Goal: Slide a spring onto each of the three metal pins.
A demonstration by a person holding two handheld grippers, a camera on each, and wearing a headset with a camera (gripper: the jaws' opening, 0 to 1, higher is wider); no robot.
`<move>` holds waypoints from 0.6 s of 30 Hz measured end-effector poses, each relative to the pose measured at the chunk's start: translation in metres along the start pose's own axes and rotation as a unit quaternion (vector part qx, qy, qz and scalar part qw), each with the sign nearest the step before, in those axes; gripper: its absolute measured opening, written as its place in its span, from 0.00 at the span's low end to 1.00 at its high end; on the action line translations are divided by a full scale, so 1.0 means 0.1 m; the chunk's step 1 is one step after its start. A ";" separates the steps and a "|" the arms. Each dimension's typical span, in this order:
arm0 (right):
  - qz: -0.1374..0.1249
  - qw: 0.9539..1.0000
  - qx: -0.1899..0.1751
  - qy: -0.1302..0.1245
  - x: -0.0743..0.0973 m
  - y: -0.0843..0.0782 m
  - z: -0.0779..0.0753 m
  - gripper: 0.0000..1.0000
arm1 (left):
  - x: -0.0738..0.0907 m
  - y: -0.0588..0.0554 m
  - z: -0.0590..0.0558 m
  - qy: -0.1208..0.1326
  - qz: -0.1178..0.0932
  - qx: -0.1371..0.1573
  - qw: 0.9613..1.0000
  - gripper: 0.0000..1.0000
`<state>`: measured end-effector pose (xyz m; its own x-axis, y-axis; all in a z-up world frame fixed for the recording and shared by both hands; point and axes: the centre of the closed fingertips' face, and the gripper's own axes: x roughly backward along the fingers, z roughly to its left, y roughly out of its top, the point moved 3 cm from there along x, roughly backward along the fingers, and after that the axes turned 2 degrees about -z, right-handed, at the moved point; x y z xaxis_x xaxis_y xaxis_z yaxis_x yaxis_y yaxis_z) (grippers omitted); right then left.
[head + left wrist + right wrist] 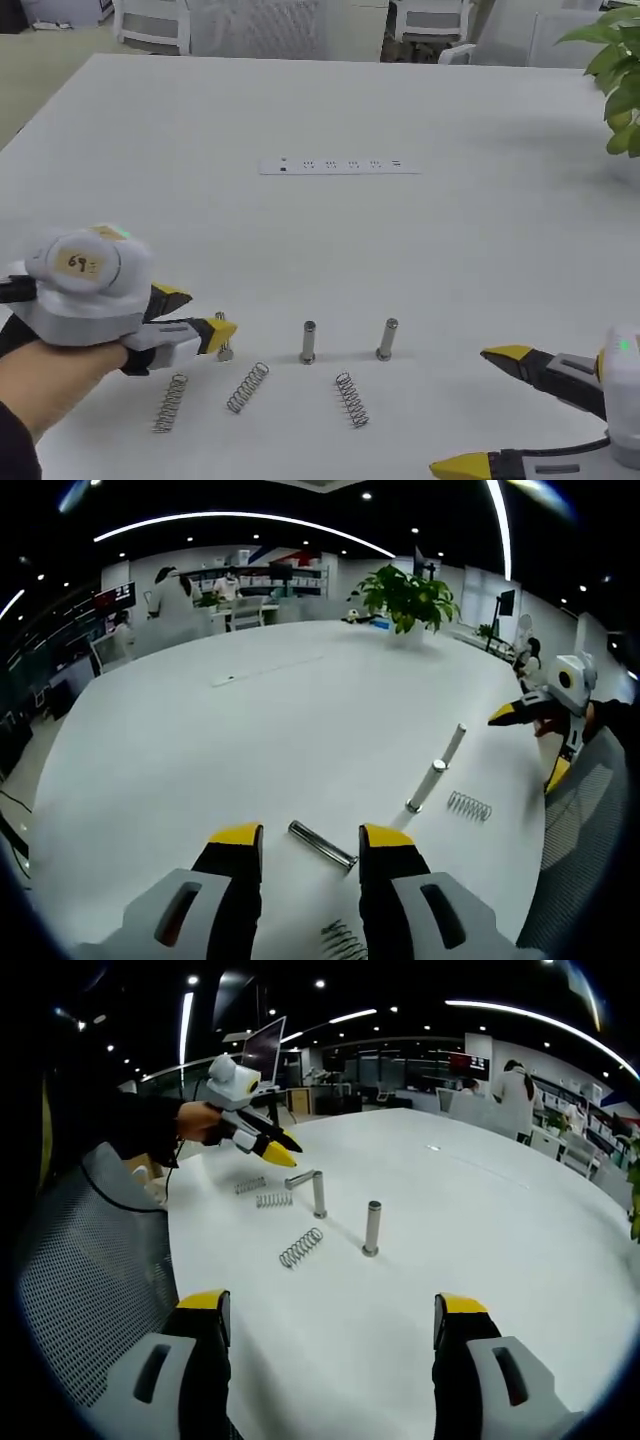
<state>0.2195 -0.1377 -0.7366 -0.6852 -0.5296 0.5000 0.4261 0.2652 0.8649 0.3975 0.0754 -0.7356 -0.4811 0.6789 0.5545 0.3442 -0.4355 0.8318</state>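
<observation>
We see a wide white table [450, 250] with both grippers low over its near side. The right gripper [465, 410] hangs with its jaws spread wide, well apart from the work. The left gripper [204, 312] has its jaws parted too. The first pin [322, 845] sits just past their tips, in line with the gap, and we see neither jaw pinching it. In the head view that pin looks upright. The left gripper view shows its long axis lying crosswise to the jaws, unlike the middle pin [309, 342] and the right pin [387, 340], which stand on end in a row beside it. Nearer us lie the left spring [170, 402], the centre spring [248, 387] and the right spring [351, 399], each flat and slanted.
</observation>
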 end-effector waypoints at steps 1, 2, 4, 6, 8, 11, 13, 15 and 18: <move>0.000 1.000 0.000 0.001 0.00 0.00 0.00 0.83 | -0.02 0.00 0.00 0.002 0.000 -0.001 1.000 0.30; 0.001 1.000 0.000 0.001 0.00 0.00 0.00 0.82 | -0.04 0.00 0.00 0.006 0.002 -0.005 1.000 0.29; 0.001 1.000 0.000 0.002 0.00 -0.01 0.00 0.82 | -0.06 0.00 -0.01 0.007 0.006 -0.007 1.000 0.28; 0.001 1.000 0.000 0.002 0.00 -0.01 0.01 0.82 | -0.09 -0.02 -0.02 0.006 0.013 -0.008 1.000 0.27; 0.003 1.000 0.001 0.002 -0.01 -0.01 0.01 0.82 | -0.11 -0.02 -0.04 0.006 0.019 -0.010 1.000 0.27; 0.008 1.000 0.003 0.004 -0.01 -0.03 0.01 0.82 | -0.14 -0.03 -0.03 0.011 0.028 -0.008 1.000 0.25; 0.009 1.000 0.004 0.005 -0.02 -0.03 0.02 0.82 | -0.17 -0.04 -0.02 0.017 0.037 -0.007 0.999 0.23; 0.008 1.000 0.003 0.004 -0.01 -0.03 0.02 0.82 | -0.18 -0.05 -0.02 0.021 0.043 -0.007 0.999 0.23; 0.008 1.000 0.003 0.003 -0.01 -0.03 0.02 0.82 | -0.21 -0.08 -0.04 0.022 0.054 -0.007 0.998 0.21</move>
<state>0.2177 -0.1368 -0.7397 -0.6741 -0.5306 0.5138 0.4337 0.2787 0.8569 0.4018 0.0627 -0.7538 -0.4768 0.6004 0.6420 0.3857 -0.5134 0.7666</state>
